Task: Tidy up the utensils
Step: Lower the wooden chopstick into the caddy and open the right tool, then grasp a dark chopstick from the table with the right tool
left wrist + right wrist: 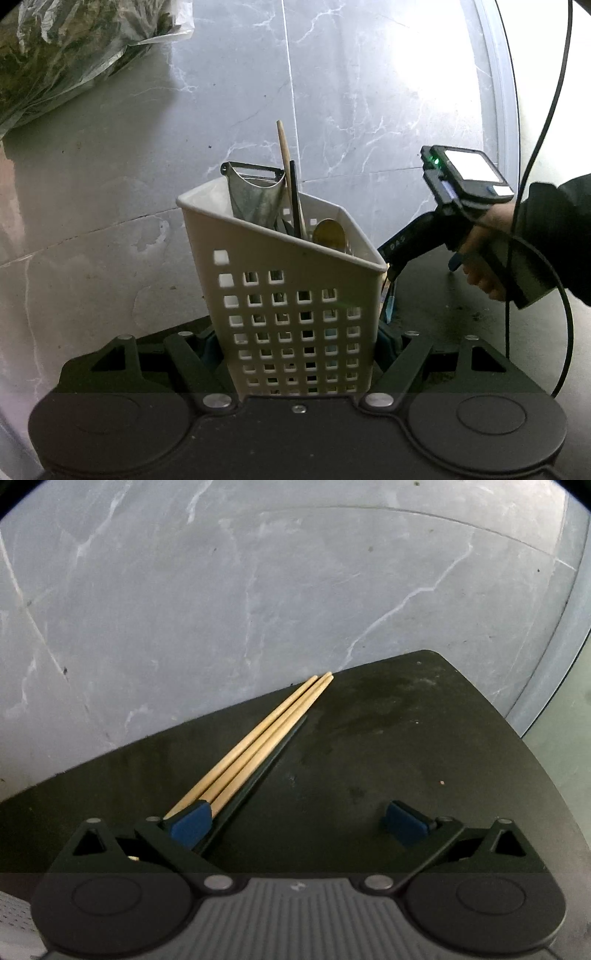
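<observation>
My left gripper (299,339) is shut on a white perforated utensil basket (291,306), holding its lower part between both fingers. The basket holds a metal peeler (255,188), a wooden chopstick (286,166), a black stick and a golden spoon (328,230). My right gripper (297,821) is open, low over a black table (406,738). Wooden chopsticks (266,738) and a black one beside them lie on the table, passing by the gripper's left fingertip (190,821). The right gripper also shows in the left wrist view (391,273), just right of the basket.
A grey marble wall (351,92) stands behind the table. A plastic bag of greens (66,48) lies at the upper left. A black cable (535,147) hangs at the right. The table's rounded far corner (428,653) is near the chopstick tips.
</observation>
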A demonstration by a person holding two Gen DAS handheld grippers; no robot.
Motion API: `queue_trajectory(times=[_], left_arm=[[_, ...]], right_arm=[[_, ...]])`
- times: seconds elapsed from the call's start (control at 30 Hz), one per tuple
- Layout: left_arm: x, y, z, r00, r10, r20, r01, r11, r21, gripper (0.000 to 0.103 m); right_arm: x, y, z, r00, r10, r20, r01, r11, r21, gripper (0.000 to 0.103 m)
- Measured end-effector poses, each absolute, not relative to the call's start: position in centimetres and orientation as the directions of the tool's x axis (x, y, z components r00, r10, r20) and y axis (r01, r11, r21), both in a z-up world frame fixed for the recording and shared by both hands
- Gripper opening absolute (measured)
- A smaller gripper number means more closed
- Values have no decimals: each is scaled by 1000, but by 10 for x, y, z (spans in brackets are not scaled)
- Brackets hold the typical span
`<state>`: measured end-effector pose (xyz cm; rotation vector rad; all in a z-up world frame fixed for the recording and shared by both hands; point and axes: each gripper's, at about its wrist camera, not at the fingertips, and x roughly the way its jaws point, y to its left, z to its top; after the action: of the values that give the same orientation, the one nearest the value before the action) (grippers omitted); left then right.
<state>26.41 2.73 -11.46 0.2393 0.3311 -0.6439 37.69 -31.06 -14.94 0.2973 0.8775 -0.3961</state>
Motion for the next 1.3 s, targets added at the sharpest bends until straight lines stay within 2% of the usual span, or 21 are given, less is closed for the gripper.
queue_trajectory(times=[0.17, 0.37, 0.8, 0.9, 1.3], left_arm=[[264, 27, -114, 750, -546, -373, 621, 775, 116, 78], [265, 27, -115, 749, -547, -374, 624, 773, 120, 78], [265, 27, -115, 749, -547, -374, 623, 773, 120, 78], [265, 27, -115, 749, -547, -375, 624, 772, 121, 78], [267, 26, -115, 748, -547, -376, 625, 772, 119, 78]], right_arm=[[378, -304, -153, 566, -250, -786, 446, 894, 37, 102], [372, -309, -147, 607, -219, -764, 455, 884, 108, 102], [384, -302, -146, 589, -238, -772, 455, 888, 74, 102], [385, -303, -145, 591, -220, -776, 469, 876, 109, 102], [380, -302, -147, 593, -230, -772, 473, 875, 103, 102]])
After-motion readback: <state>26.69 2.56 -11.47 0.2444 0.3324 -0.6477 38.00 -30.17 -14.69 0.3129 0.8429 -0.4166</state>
